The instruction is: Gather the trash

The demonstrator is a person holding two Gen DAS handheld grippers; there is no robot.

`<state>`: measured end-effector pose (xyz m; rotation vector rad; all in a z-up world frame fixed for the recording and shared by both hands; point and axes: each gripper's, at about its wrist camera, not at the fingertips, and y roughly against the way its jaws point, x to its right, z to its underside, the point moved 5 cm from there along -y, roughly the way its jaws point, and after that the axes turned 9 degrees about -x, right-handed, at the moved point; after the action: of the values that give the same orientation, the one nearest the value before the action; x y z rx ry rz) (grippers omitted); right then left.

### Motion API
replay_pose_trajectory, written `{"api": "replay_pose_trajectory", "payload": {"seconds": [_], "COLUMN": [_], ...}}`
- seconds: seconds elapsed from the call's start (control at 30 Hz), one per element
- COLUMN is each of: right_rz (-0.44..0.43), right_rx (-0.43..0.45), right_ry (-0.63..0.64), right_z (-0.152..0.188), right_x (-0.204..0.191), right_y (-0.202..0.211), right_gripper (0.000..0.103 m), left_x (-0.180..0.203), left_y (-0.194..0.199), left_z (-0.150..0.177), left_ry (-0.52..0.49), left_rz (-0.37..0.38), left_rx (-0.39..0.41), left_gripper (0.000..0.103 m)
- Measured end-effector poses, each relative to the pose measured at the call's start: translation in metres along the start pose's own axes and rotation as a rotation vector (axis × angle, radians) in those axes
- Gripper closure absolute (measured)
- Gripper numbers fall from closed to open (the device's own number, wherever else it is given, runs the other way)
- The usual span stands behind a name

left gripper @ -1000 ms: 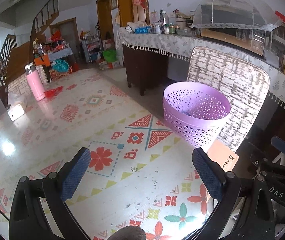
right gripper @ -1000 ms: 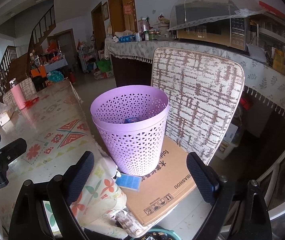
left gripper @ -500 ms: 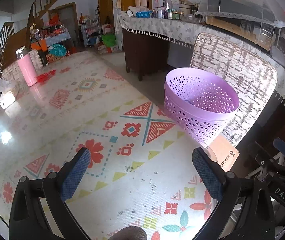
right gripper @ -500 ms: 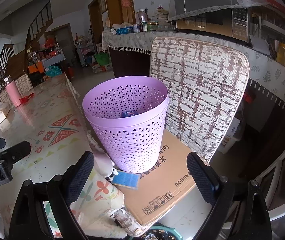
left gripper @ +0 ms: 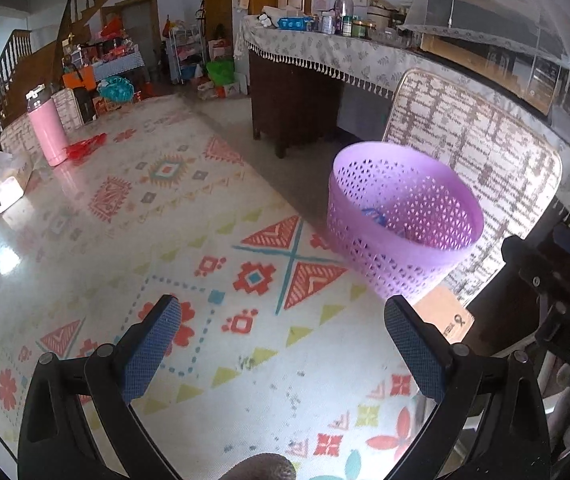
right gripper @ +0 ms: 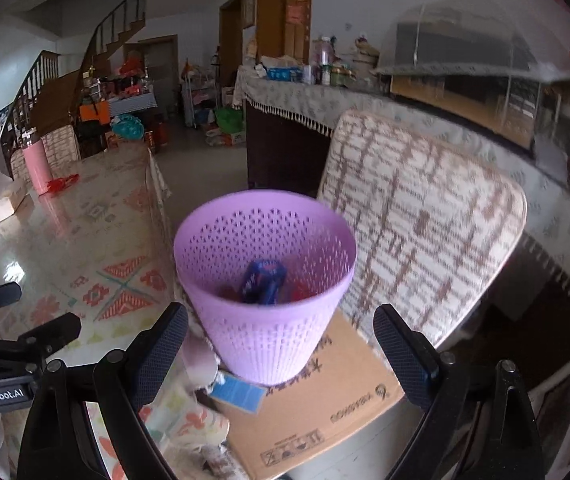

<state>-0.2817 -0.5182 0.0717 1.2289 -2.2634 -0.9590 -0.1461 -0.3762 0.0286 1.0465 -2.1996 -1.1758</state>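
A purple perforated waste basket (right gripper: 265, 292) stands on a flattened cardboard box (right gripper: 317, 412) on a chair seat; it also shows in the left wrist view (left gripper: 401, 220). Inside it lie a blue wrapper (right gripper: 263, 282) and some red pieces. My right gripper (right gripper: 281, 352) is open and empty, just in front of the basket. My left gripper (left gripper: 283, 348) is open and empty above the patterned tablecloth (left gripper: 189, 240), left of the basket.
A blue card (right gripper: 239, 394) lies at the basket's foot. The chair's padded back (right gripper: 421, 224) rises behind the basket. On the far table end stand a pink bottle (left gripper: 47, 130), red scraps (left gripper: 85, 146) and a tissue box (left gripper: 7, 186). A cluttered sideboard (left gripper: 325, 52) runs behind.
Both grippers have risen and tilted down toward the basket, which now shows its inside. Both stay open and empty.
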Motion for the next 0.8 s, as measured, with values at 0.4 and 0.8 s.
{"api": "replay_pose_trajectory", "payload": {"seconds": [0.4,0.8], "right_rz": [0.007,0.044], "right_rx": [-0.001,-0.032], "right_ry": [0.037,0.049], "right_z": [-0.017,-0.015], "right_x": [-0.006,0.010], "right_y": [-0.005,-0.017], "right_gripper": [0.004,0.004], "left_x": [0.004,0.016], "left_y": [0.007,-0.015], "left_z": [-0.016,-0.008], "left_ry": [0.008,0.103], "left_rz": [0.026,0.114], "left_rx": [0.023,-0.098], "left_gripper": [0.002,0.002]}}
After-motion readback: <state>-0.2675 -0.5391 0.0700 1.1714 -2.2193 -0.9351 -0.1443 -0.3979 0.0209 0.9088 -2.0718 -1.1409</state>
